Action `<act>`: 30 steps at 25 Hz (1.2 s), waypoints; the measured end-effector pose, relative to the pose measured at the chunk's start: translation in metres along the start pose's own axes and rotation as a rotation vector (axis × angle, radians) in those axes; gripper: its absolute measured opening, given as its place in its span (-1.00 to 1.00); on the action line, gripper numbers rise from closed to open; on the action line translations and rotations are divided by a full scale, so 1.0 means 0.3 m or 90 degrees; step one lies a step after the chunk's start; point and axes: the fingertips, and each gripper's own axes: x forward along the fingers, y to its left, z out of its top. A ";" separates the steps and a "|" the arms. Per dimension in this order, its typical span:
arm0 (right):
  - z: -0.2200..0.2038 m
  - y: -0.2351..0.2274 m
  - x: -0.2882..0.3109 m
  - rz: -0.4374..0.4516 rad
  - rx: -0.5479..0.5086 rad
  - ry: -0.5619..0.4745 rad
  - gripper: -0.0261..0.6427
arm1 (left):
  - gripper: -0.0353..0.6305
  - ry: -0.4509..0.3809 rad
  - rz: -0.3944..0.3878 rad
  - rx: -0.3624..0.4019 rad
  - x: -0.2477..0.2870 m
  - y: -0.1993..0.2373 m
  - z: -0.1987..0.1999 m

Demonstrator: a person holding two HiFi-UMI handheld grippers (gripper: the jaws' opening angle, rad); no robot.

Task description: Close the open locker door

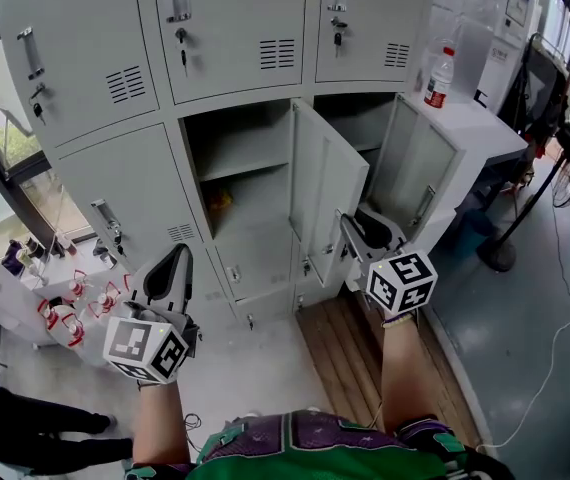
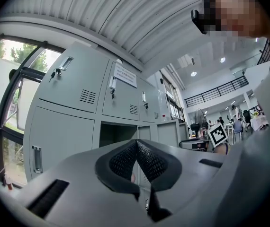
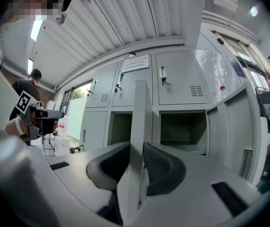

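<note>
Door (image 1: 327, 183): hung open, mid bay of lockers (image 1: 235, 38), free edge toward person.
R gripper (image 3: 136, 150): clamped on door's free edge.
L gripper (image 2: 136, 144): closed, empty.
Handling: prob. light, stiff sheet metal w/ slick paint; grip best kept at free edge.

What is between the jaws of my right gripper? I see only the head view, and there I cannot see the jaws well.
Observer: In the right gripper view, the right gripper has the edge of the open locker door between its jaws, with a pad against each face.
Operator: Does the left gripper carry something?
Observer: No. In the left gripper view, the left gripper has its jaws together, with nothing between them.
Operator: Is anything fixed above that door?
Observer: Yes, a paper notice is stuck on the upper lockers. The head view cuts it off.
</note>
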 end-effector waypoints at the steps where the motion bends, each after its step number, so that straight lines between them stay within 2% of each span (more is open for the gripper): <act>1: 0.001 0.006 0.002 0.006 0.000 0.000 -0.62 | -0.83 0.001 0.001 -0.001 0.001 -0.002 0.003; 12: 0.002 0.044 0.015 0.056 -0.007 0.000 -0.61 | -0.83 0.003 0.014 -0.012 0.000 -0.042 -0.023; 25: 0.006 0.060 0.016 0.128 -0.003 -0.004 -0.58 | -0.83 0.004 0.059 -0.033 -0.030 -0.127 -0.059; 30: 0.006 0.109 0.036 0.145 -0.002 -0.011 -0.58 | -0.83 0.000 0.059 -0.031 -0.032 -0.099 -0.054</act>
